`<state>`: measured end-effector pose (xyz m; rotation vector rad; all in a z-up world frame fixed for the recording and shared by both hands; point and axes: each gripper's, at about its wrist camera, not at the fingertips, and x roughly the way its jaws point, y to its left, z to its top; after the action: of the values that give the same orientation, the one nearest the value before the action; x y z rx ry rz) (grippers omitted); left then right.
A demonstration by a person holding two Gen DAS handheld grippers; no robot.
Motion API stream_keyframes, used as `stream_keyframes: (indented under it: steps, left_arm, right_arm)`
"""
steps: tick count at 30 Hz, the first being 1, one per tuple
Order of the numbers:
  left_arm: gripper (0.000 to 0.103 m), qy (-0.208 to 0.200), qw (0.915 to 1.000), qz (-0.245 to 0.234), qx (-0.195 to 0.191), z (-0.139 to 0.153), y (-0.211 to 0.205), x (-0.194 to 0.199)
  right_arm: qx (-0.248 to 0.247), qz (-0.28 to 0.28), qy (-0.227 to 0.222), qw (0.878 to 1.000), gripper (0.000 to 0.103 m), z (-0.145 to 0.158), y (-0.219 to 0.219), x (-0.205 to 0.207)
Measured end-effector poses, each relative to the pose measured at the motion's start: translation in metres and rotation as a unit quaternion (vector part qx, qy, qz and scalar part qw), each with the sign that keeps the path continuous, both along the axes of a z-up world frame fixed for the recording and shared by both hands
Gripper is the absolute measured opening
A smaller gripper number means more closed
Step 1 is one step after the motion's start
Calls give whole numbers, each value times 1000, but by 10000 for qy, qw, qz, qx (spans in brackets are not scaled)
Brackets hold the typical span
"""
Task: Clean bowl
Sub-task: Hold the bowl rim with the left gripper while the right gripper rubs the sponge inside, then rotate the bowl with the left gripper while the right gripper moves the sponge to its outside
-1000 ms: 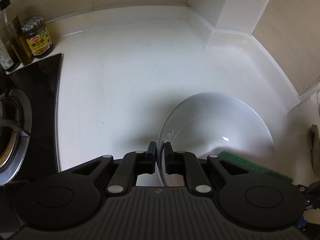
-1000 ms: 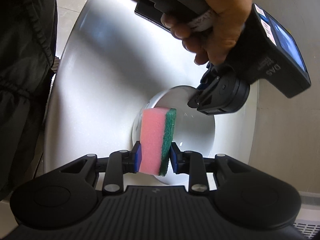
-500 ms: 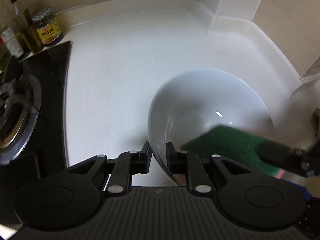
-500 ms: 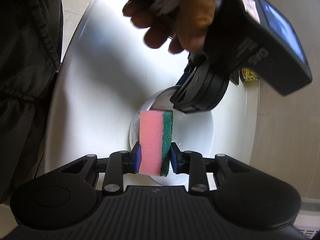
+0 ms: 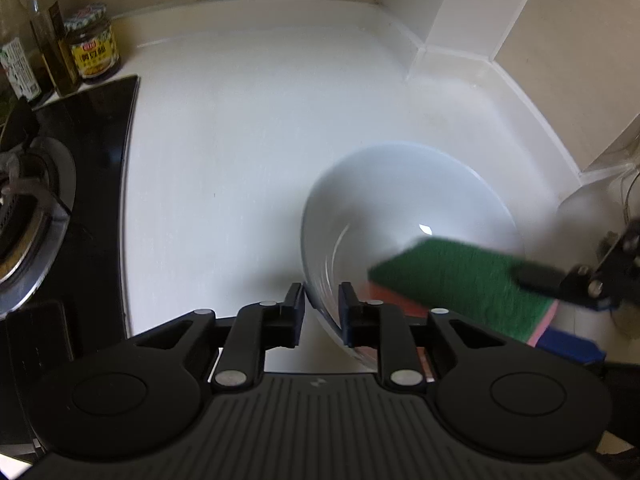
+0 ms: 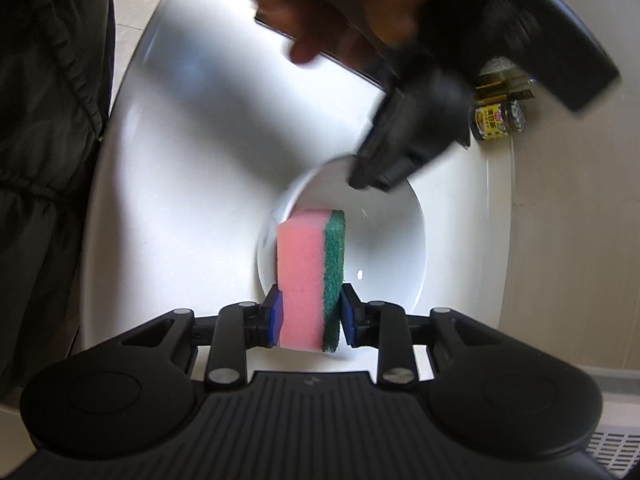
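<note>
One white bowl (image 5: 404, 216) sits tipped just ahead of the left gripper (image 5: 322, 308), whose fingers pinch its near rim; the opening faces up and toward the right gripper (image 6: 310, 316). That gripper is clenched on one pink-and-green sponge (image 6: 310, 276), long axis running straight out from the fingers, far end over the bowl's inside. One jar (image 5: 93, 48) and one bottle (image 5: 54, 46) stand far forward-left on the white counter (image 5: 248, 128).

White countertop (image 5: 248, 128), black hob (image 5: 92, 152) at left, jar (image 5: 93, 49), bottle (image 5: 51, 46) at corner
</note>
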<state>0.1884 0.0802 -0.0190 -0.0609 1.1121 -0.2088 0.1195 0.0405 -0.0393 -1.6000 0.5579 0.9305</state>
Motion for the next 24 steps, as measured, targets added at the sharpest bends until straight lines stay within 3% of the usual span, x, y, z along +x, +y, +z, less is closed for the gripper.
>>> stream_keyframes:
  steps: [4,11,14,17,18,20,22,23,24]
  left_arm:
    - [12,-28,9999,-79,146,-6,0,22]
    - [19,-56,10000,71,-18,-7,6,35]
    - [19,-198,9997,-161,42,-9,4,28]
    - [19,-218,9987,-453,57,-9,4,32]
    - [19,-219,9982,-547,62,-9,5,34]
    - [19,-234,9970,-737,97,-9,6,37]
    - [16,-294,9949,-944,195,-9,5,41]
    - [15,-319,9936,-1054,244,-9,5,44]
    - [14,-343,9921,-1169,288,-10,4,46]
  right_arm:
    - [26,138,40,9999,25,3,5,-2]
    - [29,126,56,9999,25,12,-1,0]
    - [314,-131,194,9992,25,18,-7,-1]
    - [980,-764,558,9907,25,38,-28,-1]
    - [1257,-1044,721,9839,25,47,-34,6]
    - [2105,-2010,1236,9487,25,69,-54,26]
    - [2890,-2977,1654,8947,25,87,-80,48]
    - [3162,-3289,1718,8731,25,93,-93,54]
    - [3499,-3670,1765,8436,25,101,-109,60]
